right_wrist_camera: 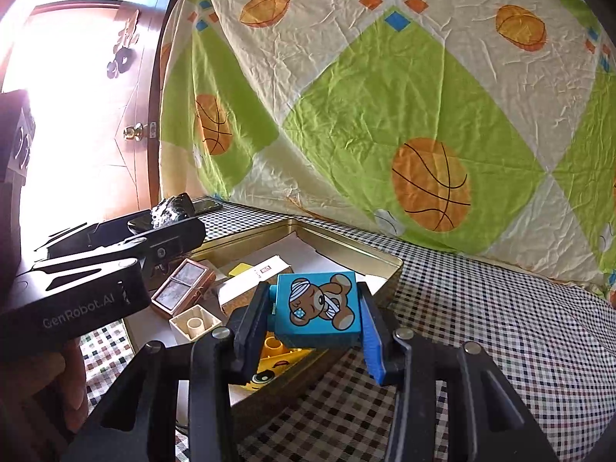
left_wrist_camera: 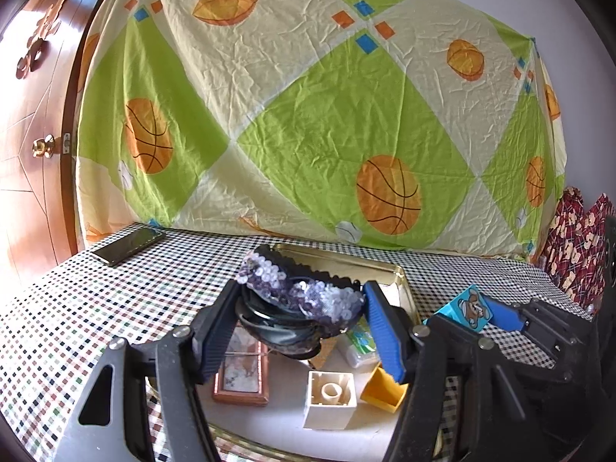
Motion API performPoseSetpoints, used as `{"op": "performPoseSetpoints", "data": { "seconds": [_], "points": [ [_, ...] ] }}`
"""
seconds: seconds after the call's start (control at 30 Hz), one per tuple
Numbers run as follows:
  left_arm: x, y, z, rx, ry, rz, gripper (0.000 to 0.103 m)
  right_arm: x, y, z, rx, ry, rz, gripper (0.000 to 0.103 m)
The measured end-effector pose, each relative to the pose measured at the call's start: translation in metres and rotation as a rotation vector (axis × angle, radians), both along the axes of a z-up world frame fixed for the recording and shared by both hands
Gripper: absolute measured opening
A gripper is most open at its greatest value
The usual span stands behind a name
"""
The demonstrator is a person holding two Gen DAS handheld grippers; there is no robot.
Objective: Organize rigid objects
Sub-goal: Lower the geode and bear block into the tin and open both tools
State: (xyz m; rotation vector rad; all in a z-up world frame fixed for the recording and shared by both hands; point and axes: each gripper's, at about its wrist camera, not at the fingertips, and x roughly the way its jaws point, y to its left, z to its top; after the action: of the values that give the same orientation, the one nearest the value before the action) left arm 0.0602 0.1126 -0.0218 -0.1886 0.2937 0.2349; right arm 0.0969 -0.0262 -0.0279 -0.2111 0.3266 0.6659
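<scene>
My left gripper (left_wrist_camera: 300,327) is shut on a dark hair clip covered in purple sequins (left_wrist_camera: 304,292) and holds it above a gold tin box (left_wrist_camera: 396,273). My right gripper (right_wrist_camera: 312,327) is shut on a blue block with a bandaged bear picture (right_wrist_camera: 317,310), held over the tin's near right corner (right_wrist_camera: 389,265). The blue block also shows in the left wrist view (left_wrist_camera: 471,308). Inside the tin lie a copper framed case (left_wrist_camera: 240,377), a cream block (left_wrist_camera: 329,398), a yellow block (left_wrist_camera: 385,387) and a small white packet (left_wrist_camera: 360,342).
The tin stands on a checked tablecloth (left_wrist_camera: 96,319). A dark phone (left_wrist_camera: 129,246) lies at the table's far left. A green and cream basketball-print sheet (left_wrist_camera: 308,115) hangs behind. A wooden door (left_wrist_camera: 30,134) is at the left. Red patterned fabric (left_wrist_camera: 577,246) is at the right.
</scene>
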Motion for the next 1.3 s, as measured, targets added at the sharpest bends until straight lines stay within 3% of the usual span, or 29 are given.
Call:
{"op": "performPoseSetpoints", "data": {
  "seconds": [0.2, 0.53, 1.1, 1.3],
  "points": [
    [0.003, 0.014, 0.003, 0.029, 0.028, 0.025, 0.064, 0.008, 0.015, 0.012, -0.005, 0.003, 0.017, 0.045],
    [0.019, 0.029, 0.004, 0.061, 0.111, 0.022, 0.064, 0.046, 0.043, 0.027, -0.018, 0.093, 0.024, 0.045],
    [0.047, 0.028, -0.008, 0.091, 0.247, -0.03, 0.066, 0.077, 0.069, 0.006, -0.109, 0.231, 0.045, 0.046],
    [0.043, 0.027, -0.005, 0.101, 0.235, -0.033, 0.068, 0.075, 0.057, 0.009, -0.079, 0.22, 0.013, 0.064]
  ]
}}
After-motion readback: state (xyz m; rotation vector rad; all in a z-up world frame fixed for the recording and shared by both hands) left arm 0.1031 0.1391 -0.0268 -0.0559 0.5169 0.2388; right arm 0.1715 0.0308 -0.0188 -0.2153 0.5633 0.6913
